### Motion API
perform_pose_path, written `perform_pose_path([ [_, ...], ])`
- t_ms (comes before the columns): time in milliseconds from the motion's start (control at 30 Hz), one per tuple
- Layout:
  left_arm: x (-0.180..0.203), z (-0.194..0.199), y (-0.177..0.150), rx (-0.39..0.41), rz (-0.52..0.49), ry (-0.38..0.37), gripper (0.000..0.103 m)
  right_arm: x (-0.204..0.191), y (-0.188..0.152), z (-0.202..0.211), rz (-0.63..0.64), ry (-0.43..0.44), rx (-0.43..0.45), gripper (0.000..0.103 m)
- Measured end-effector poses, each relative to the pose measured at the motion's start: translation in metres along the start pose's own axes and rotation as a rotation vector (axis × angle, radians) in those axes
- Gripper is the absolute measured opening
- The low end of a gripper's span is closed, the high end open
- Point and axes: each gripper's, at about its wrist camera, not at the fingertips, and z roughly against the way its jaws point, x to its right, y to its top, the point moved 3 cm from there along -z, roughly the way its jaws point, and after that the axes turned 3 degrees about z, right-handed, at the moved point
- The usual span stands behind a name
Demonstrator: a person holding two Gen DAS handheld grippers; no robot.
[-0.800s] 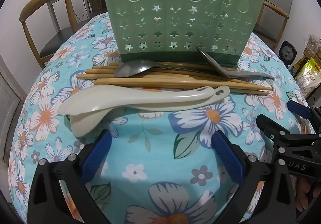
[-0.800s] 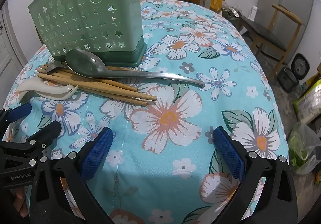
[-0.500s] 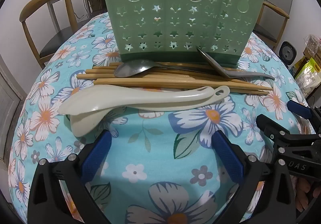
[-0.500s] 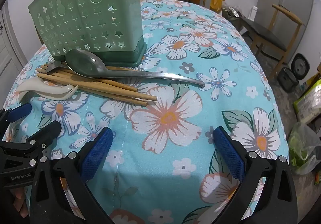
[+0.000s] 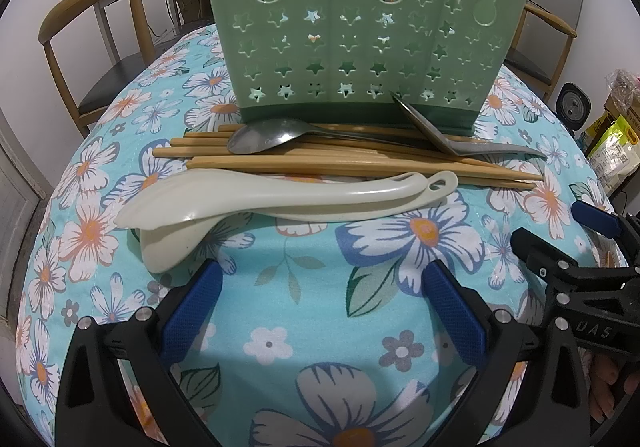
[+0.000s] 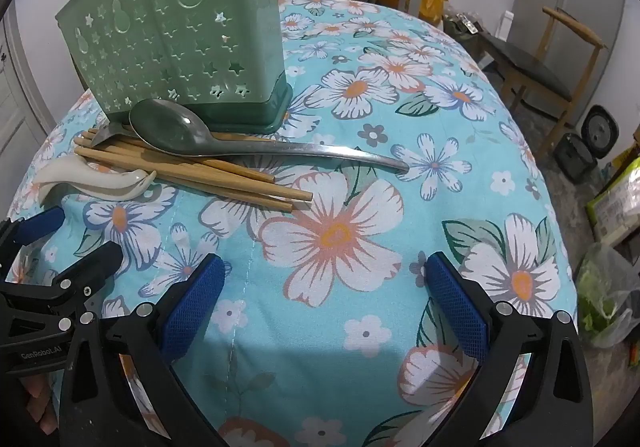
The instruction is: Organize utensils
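A green utensil holder (image 5: 360,27) (image 6: 180,59) with star cut-outs stands upright on the floral tablecloth (image 5: 320,287). In front of it lie several wooden chopsticks (image 5: 360,163) (image 6: 224,179), two metal spoons (image 5: 264,135) (image 6: 176,131) and two cream plastic spoons (image 5: 280,195) (image 6: 100,179), stacked. My left gripper (image 5: 320,307) hovers open just in front of the cream spoons with nothing between its blue pads. Further right, my right gripper (image 6: 324,303) is open over bare cloth, short of the chopstick tips.
Wooden chairs (image 5: 100,27) (image 6: 560,59) stand around the round table. On the floor at the right are bags (image 6: 608,303) and a black appliance (image 6: 596,135). Each gripper shows at the edge of the other's view.
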Motion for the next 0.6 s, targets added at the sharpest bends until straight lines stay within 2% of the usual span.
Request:
perform_pose_path([
  [600,0.0000,0.0000,0.0000,0.000,0.000,0.000,0.099,-0.0005,-0.0008,0.0000,0.004,-0.006,0.001,0.097],
])
